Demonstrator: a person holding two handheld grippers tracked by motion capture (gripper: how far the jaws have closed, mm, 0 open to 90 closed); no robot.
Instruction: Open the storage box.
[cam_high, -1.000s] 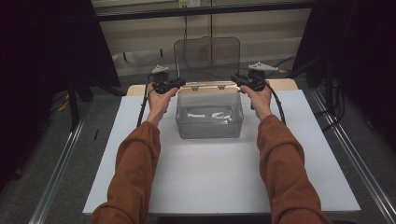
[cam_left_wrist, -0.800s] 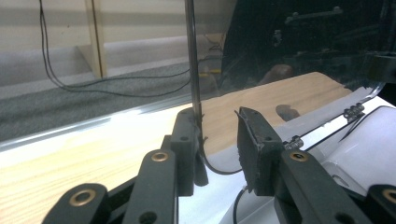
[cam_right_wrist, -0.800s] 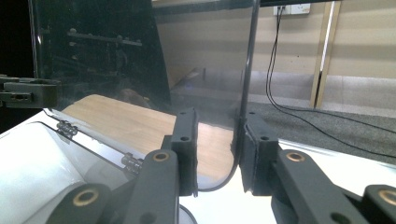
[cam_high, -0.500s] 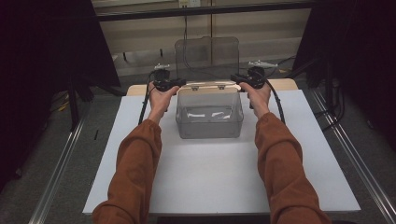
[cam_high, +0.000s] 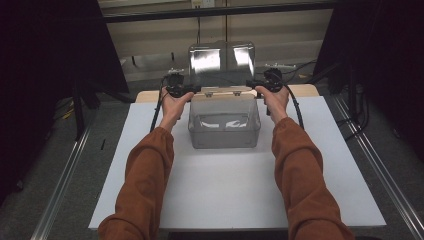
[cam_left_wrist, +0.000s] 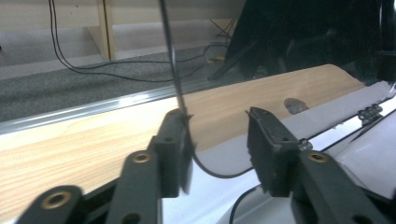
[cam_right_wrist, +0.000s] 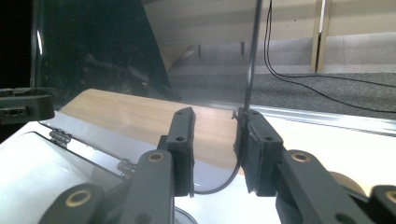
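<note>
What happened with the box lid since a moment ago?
The clear plastic lid now stands upright behind the clear plastic box. The left tongs and right tongs have just been opening; the lid's edge sits between their pads, no longer squeezed. Box and white board stayed put.

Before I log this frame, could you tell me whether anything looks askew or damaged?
Nothing stands out. The clear box sits square on the white mat, its lid upright and open. Each lid edge lies between open fingers, touching one finger of the left gripper and one of the right gripper.

Wooden table (cam_high: 300, 91), white sheet (cam_high: 240, 190) on it (clear box (cam_high: 225, 131) atop)
</note>
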